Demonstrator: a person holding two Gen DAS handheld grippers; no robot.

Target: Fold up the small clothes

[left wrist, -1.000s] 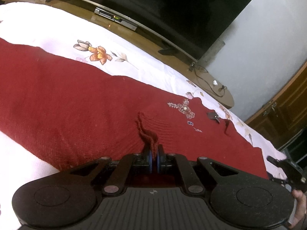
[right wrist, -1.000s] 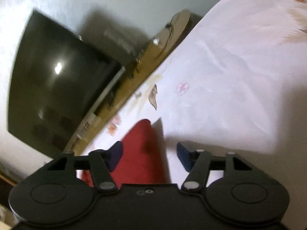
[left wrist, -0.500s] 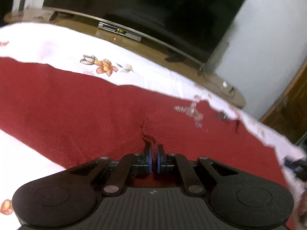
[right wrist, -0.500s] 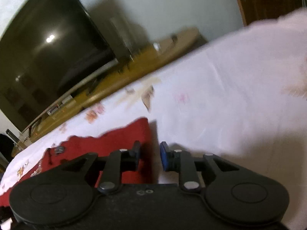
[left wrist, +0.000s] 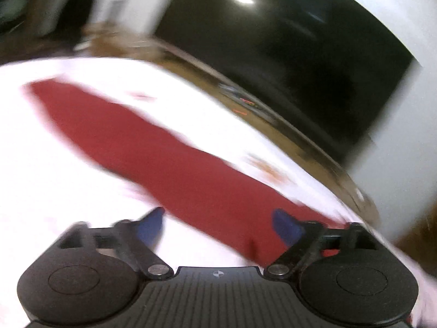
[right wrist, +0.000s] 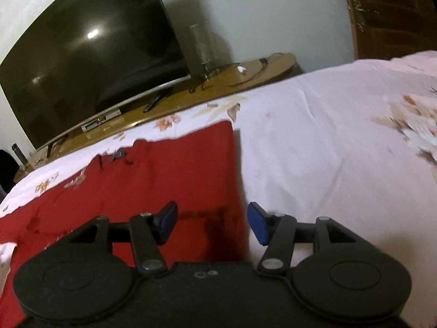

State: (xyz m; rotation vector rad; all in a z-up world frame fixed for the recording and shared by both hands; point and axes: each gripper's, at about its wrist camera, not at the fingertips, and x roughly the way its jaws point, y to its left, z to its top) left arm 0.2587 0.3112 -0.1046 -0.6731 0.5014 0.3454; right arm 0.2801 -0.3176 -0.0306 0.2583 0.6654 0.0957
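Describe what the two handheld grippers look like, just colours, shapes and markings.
Both are matte black plastic. The left gripper has two round discs at the sides, angled link arms with silver pivot pins, a ribbed body with a small round mark, and blue-padded fingers. The right gripper matches, but its body looks smooth.

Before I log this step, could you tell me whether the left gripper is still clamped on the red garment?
No, the left gripper is open: its jaws have just been opening and stand apart above the red garment, pinching nothing.

Knitted red garment (right wrist: 164, 180) on smooth floral sheet (right wrist: 327, 136); glossy TV screen (right wrist: 90, 54) above a seemingly wooden stand (right wrist: 245, 76).
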